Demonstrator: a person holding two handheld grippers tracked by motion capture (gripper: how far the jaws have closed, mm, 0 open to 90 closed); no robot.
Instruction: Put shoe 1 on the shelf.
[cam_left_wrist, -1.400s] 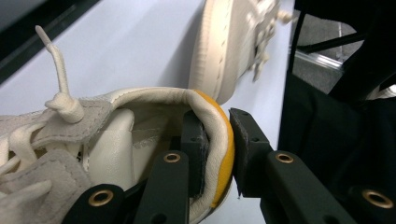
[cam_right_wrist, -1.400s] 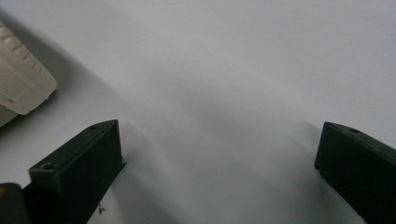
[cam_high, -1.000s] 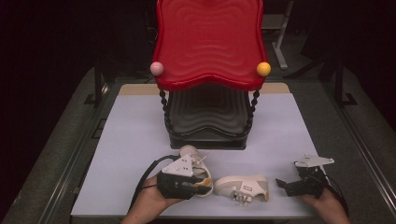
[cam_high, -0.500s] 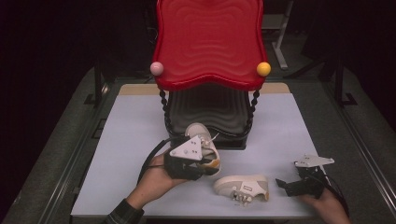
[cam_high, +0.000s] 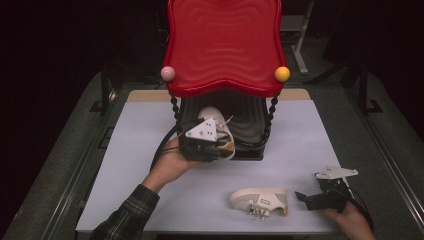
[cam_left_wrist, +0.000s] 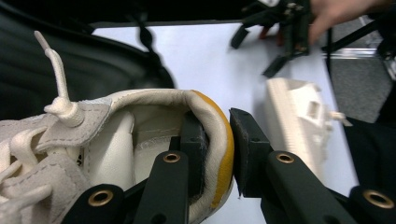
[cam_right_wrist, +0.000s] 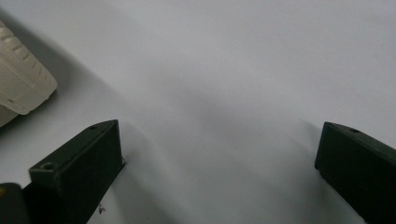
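You're carrying the shoe (cam_high: 216, 125), left gripper (cam_high: 202, 145) pinching its heel, up off the table (cam_high: 125, 150) toward the rack (cam_high: 245, 125); right gripper (cam_high: 320, 200) is idling spread.

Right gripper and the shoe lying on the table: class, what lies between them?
Nothing: in the high view, only bare white table separates the open right gripper from the lying shoe.
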